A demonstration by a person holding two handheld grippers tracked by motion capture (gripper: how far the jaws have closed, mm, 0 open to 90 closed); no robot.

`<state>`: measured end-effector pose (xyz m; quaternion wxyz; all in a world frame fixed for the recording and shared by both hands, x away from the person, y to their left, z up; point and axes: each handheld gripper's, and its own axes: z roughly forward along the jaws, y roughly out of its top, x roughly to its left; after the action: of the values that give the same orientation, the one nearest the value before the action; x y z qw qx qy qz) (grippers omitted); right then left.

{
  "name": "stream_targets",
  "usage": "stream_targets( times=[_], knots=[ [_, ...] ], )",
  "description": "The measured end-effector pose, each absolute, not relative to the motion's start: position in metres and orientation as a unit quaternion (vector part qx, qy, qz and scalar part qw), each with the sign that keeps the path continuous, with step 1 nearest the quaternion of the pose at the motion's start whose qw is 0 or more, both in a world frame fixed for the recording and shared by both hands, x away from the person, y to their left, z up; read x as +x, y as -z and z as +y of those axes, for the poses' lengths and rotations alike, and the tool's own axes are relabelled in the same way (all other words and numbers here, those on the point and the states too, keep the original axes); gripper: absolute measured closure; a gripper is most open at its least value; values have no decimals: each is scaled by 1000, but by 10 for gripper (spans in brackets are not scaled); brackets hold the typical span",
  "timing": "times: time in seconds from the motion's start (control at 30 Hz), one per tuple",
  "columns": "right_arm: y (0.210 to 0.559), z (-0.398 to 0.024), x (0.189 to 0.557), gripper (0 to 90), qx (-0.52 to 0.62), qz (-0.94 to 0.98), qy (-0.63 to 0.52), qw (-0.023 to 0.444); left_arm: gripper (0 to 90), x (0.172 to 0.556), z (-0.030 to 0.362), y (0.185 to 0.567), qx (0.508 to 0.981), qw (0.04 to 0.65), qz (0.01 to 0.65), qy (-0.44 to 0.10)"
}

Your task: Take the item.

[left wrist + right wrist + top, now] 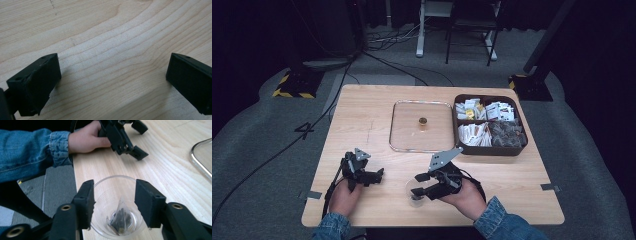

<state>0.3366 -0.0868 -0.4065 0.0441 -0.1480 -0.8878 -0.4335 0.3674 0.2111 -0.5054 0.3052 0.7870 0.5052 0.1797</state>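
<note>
- A pyramid tea bag [120,216] lies at the bottom of a clear glass cup [110,185], directly below and between the jaws of my right tongs [114,201]. It sits loose in the cup, touched by neither jaw, which suggests it is meant to stay there.
- The cup stands upright near the table's front edge, under my right tongs [421,184], close to me so I can work over it without stretching.
- My right tongs stand partly open above the cup's mouth, gripping nothing. The gap between the jaws is narrower than the cup's rim.
- My left tongs [373,176] rest on the wooden table [362,115] well to the left of the cup, jaws wide apart and empty, with bare wood between them. I judge they are parked there, out of the way.
- Beyond my right tongs lies a clear lid [422,126] with a small gold knob, flat on the table, taken off to give access.
- Just right of the lid sits a dark box [490,148], divided into compartments of sachets and tea bags, the likely source of the bag.
</note>
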Motion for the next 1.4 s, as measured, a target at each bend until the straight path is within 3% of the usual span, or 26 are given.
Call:
stream_targets(
  times=[0.33,0.6,0.8,1.4],
  knots=[
    [391,-104,338,349,-167,-872,459,14,0,369,211,505,789,306,502,-180],
    [375,-139,339,309,-190,-863,468,-20,0,369,211,505,789,307,500,-181],
    [369,-166,342,164,-213,-851,480,-27,0,369,211,505,789,307,500,-181],
    [372,-249,349,145,-286,-824,476,-113,1,366,211,506,786,306,506,-179]
  ],
)
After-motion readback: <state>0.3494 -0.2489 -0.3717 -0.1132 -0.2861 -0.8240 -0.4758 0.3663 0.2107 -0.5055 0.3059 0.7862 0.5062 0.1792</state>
